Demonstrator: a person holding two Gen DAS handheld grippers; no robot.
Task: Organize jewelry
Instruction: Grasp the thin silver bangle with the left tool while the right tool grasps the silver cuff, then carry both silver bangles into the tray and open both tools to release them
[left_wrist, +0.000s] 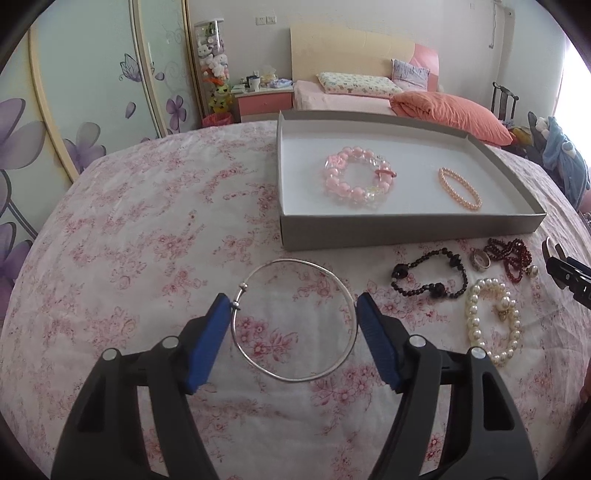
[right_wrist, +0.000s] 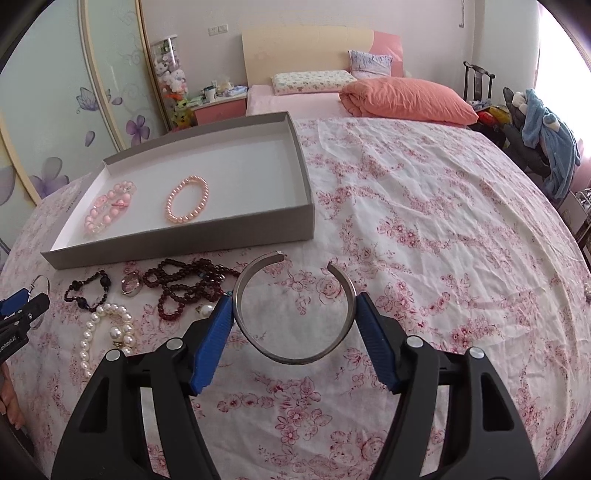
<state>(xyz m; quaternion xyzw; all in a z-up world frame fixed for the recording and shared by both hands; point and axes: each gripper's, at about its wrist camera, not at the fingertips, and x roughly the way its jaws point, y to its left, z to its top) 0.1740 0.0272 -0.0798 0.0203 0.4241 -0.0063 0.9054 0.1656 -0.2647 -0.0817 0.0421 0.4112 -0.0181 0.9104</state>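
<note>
My left gripper (left_wrist: 293, 310) is closed across a thin silver bangle (left_wrist: 295, 376), one blue pad on each side of it, just above the flowered cloth. My right gripper (right_wrist: 294, 310) is closed across a silver open cuff (right_wrist: 291, 356) and holds it above the cloth. A grey shallow box (left_wrist: 406, 230) holds a pink bead bracelet (left_wrist: 356, 177) and a peach pearl bracelet (left_wrist: 460, 188). The box (right_wrist: 184, 238) also shows in the right wrist view. Loose on the cloth lie a black bead bracelet (left_wrist: 430, 275), a dark red bead string (left_wrist: 511, 256), a ring (left_wrist: 480, 260) and a white pearl bracelet (left_wrist: 491, 319).
The table wears a pink flowered cloth (right_wrist: 443, 221). A bed with an orange duvet (right_wrist: 406, 99) stands behind. A chair with blue clothing (right_wrist: 550, 147) is at the right. A wardrobe with flower panels (left_wrist: 74, 110) is at the left.
</note>
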